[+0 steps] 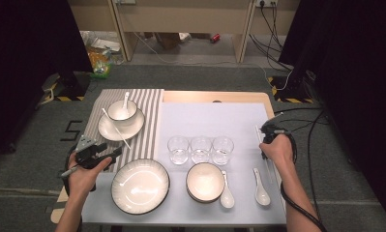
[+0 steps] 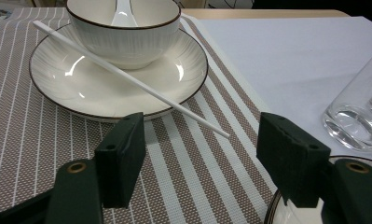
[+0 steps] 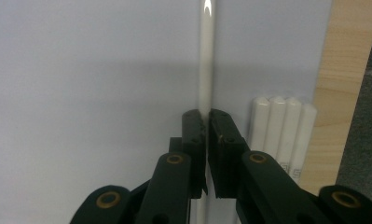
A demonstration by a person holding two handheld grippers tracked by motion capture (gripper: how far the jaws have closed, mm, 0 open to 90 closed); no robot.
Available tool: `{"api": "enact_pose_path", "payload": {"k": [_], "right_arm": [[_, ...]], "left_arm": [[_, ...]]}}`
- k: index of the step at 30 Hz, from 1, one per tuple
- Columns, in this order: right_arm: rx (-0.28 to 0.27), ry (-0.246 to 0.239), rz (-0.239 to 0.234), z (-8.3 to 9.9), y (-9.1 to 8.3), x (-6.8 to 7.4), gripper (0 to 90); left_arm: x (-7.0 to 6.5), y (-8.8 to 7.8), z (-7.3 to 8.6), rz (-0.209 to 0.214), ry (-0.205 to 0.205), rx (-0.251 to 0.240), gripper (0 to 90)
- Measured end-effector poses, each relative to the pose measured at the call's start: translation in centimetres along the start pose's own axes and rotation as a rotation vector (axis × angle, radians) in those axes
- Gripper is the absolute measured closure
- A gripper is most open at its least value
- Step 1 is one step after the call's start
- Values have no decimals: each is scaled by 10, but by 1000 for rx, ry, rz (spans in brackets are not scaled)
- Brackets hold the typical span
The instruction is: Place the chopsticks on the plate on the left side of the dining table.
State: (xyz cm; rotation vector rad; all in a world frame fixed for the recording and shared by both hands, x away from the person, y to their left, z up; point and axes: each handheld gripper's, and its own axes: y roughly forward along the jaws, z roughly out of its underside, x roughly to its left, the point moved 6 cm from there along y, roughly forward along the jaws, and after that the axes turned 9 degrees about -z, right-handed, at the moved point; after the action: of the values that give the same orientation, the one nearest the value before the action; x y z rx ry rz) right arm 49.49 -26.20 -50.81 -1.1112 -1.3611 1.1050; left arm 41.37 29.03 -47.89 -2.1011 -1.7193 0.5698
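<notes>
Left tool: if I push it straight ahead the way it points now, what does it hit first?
Probably the white chopstick lying slantwise across the saucer; its free tip lies on the striped placemat, ahead of the open left tool. The saucer's rim comes next. Depth is uncertain.

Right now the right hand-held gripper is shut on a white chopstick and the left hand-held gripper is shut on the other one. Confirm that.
Not quite. The left hand-held gripper is open, as the left gripper view shows: its jaws stand wide apart over the striped mat, short of the chopstick lying across the saucer. The right hand-held gripper is indeed shut on a white chopstick.
</notes>
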Motion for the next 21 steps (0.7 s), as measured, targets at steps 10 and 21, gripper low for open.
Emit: {"api": "enact_pose_path", "payload": {"k": [10,21], "right_arm": [[-12,-29,-33,1,-2,-3,864],[-106,-48,-54,-1,-22,2,864]], "left_arm": [[1,0,-1,-7,-4,-4,321],[0,0,-1,-3,-5,-4,322]]}}
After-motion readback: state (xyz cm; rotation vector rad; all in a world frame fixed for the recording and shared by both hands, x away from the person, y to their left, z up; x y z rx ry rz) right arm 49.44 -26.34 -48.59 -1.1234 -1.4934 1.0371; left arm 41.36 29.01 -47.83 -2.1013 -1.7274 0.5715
